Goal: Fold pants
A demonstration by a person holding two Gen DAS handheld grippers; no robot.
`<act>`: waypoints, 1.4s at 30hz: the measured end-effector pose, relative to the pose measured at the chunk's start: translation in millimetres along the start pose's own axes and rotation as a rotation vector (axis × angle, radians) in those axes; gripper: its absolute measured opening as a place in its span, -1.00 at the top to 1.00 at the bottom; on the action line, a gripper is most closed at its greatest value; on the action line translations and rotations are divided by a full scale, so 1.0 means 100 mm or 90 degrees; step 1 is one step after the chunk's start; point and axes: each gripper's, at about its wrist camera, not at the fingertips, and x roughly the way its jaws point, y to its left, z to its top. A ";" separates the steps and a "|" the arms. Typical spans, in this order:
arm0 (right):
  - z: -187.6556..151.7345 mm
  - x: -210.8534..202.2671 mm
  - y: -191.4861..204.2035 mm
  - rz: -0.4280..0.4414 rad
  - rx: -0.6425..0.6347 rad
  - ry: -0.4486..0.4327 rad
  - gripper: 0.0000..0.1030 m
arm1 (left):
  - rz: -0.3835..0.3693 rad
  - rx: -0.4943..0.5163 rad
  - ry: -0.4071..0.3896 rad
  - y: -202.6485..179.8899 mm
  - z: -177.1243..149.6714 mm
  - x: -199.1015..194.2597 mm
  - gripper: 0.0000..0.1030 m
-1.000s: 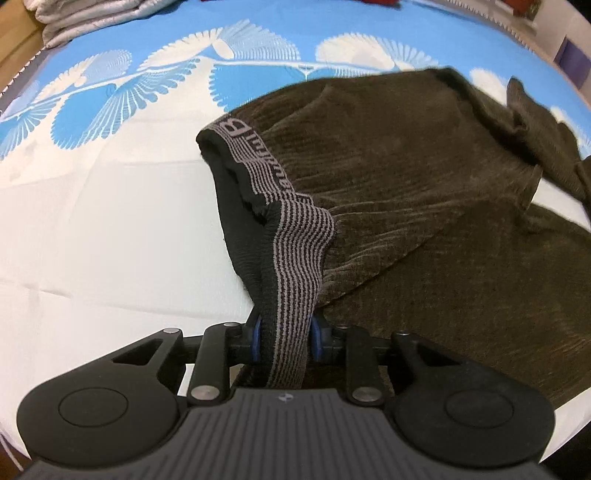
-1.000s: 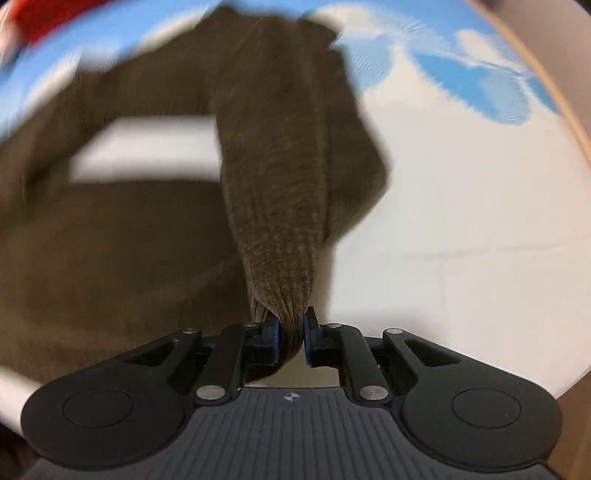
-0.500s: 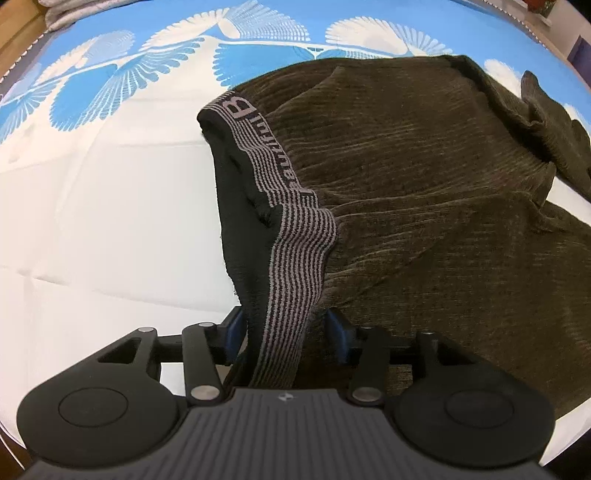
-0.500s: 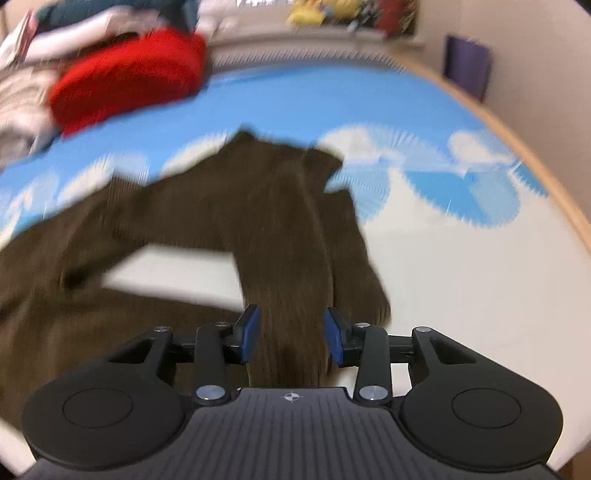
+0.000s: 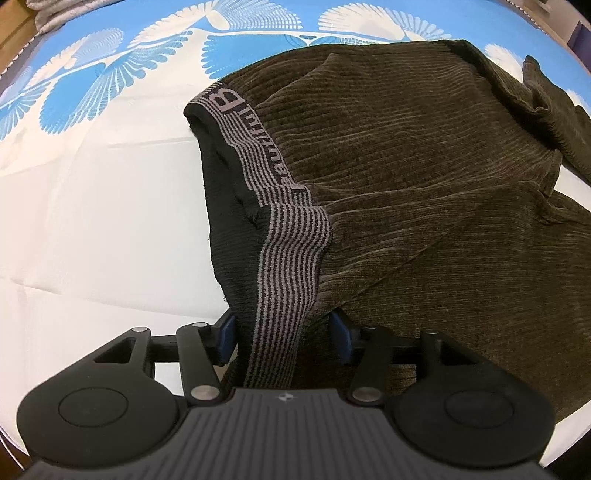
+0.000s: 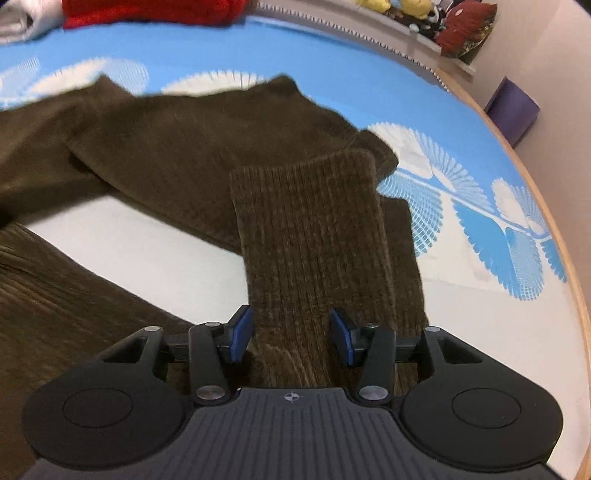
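Note:
Dark brown ribbed pants (image 5: 424, 177) lie on a bed sheet (image 5: 92, 206) printed blue and white. Their grey striped waistband (image 5: 291, 243) runs down between the blue pads of my left gripper (image 5: 282, 334). Its jaws are opening and the pads stand clear of the band on both sides. In the right wrist view a pant leg (image 6: 317, 243) with its cuff end folded over the other leg (image 6: 192, 147) lies between the pads of my right gripper (image 6: 291, 338). Those jaws are opening too, with gaps beside the cloth.
A red garment (image 6: 147, 11) and light folded clothes (image 6: 18, 18) sit at the far edge of the bed. Stuffed toys (image 6: 424, 14) line a ledge at the back right. A purple box (image 6: 513, 110) stands beyond the bed's wooden rim (image 6: 554, 229).
Both grippers went from shut on the cloth to open: the left let go of the waistband, the right let go of the leg end. The right view swung, and the leg now lies flat.

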 end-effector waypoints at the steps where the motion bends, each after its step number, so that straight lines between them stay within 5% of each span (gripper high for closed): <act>1: 0.01 0.07 0.01 -0.001 -0.002 0.006 0.00 | -0.001 0.000 0.001 0.00 0.00 0.01 -0.12; 6: 0.02 0.23 0.09 -0.010 -0.035 0.016 0.00 | 0.002 0.003 0.008 -0.01 0.03 0.04 -0.13; 7: 0.03 0.24 0.10 -0.012 -0.047 0.015 0.14 | 0.003 0.004 0.009 -0.01 0.03 0.05 -0.14; 8: 0.04 0.23 0.11 -0.011 -0.048 0.012 0.60 | 0.004 0.005 0.010 -0.02 0.04 0.05 -0.15; 10: 0.07 0.20 0.02 -0.009 -0.020 0.008 0.70 | 0.006 0.006 0.012 -0.04 0.05 0.07 -0.15; 15: 0.10 -0.30 -0.61 -0.007 0.145 -0.091 0.75 | 0.012 0.004 0.014 -0.06 0.05 0.08 -0.16; 20: -0.37 -0.88 -1.52 -0.028 0.372 -0.174 0.80 | 0.019 0.001 0.013 -0.10 0.05 0.07 -0.16; 23: -0.87 -0.98 -2.03 -0.083 0.491 -0.129 0.85 | 0.024 0.006 0.010 -0.12 0.04 0.05 -0.16; 29: -2.06 -0.54 -2.59 -0.133 0.631 0.175 0.91 | 0.026 0.005 0.009 -0.13 0.02 0.06 -0.20; 35: -2.50 -0.68 -2.82 -0.134 0.692 0.144 0.98 | 0.033 0.007 0.010 -0.15 0.03 0.06 -0.21; 42: -2.78 -0.68 -2.94 -0.029 0.858 0.098 0.91 | 0.039 0.005 0.010 -0.17 0.03 0.07 -0.22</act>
